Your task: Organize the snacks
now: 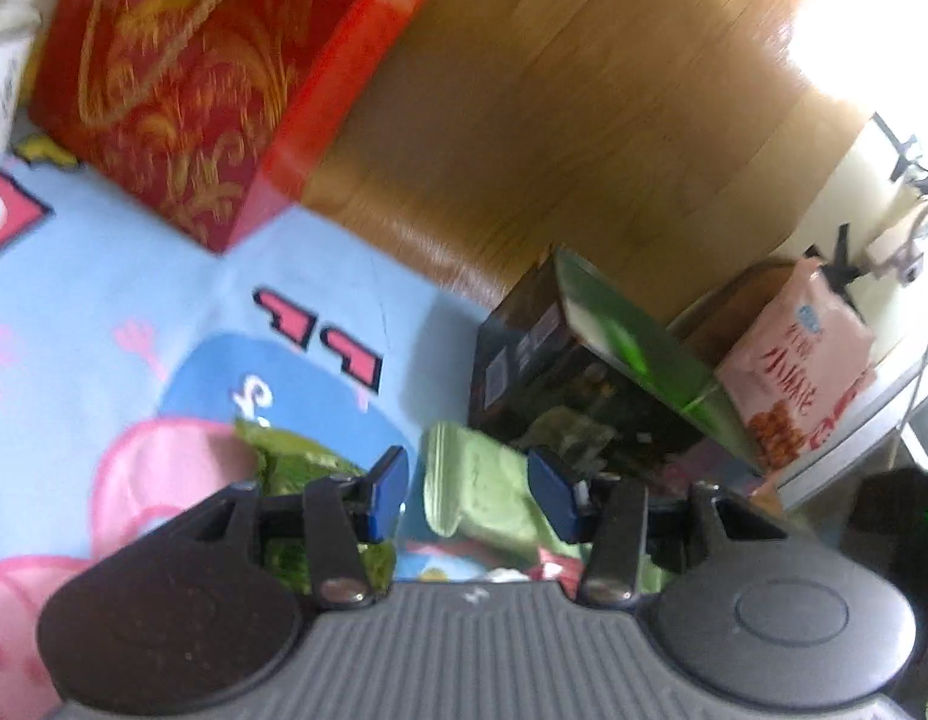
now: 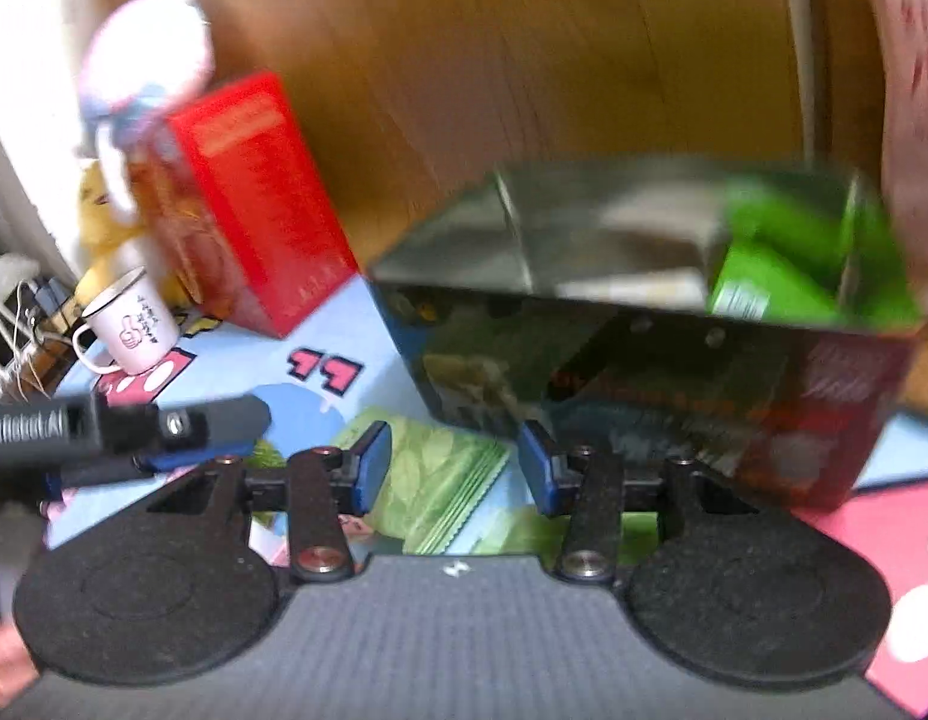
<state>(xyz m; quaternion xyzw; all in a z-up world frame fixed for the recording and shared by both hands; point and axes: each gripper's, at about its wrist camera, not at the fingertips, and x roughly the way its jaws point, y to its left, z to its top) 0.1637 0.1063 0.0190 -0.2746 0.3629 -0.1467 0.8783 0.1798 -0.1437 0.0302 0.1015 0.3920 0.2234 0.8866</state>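
A pale green snack packet (image 1: 482,486) lies on the cartoon play mat between my left gripper's (image 1: 469,492) open blue fingers. A darker green packet (image 1: 284,462) lies to its left. A dark open box (image 1: 584,360) with a shiny green-lined flap stands just beyond. In the right wrist view the same box (image 2: 656,324) holds a green packet (image 2: 764,276), and my right gripper (image 2: 455,468) is open above a pale green packet (image 2: 434,480) on the mat. My left gripper's arm (image 2: 122,426) shows at the left. A pink snack bag (image 1: 794,360) leans at the right.
A red and gold gift box (image 1: 212,84) stands on the mat's far side, also in the right wrist view (image 2: 248,198). A white enamel mug (image 2: 131,324) and soft toys (image 2: 146,60) sit beside it. Wooden floor (image 1: 584,90) lies beyond the mat.
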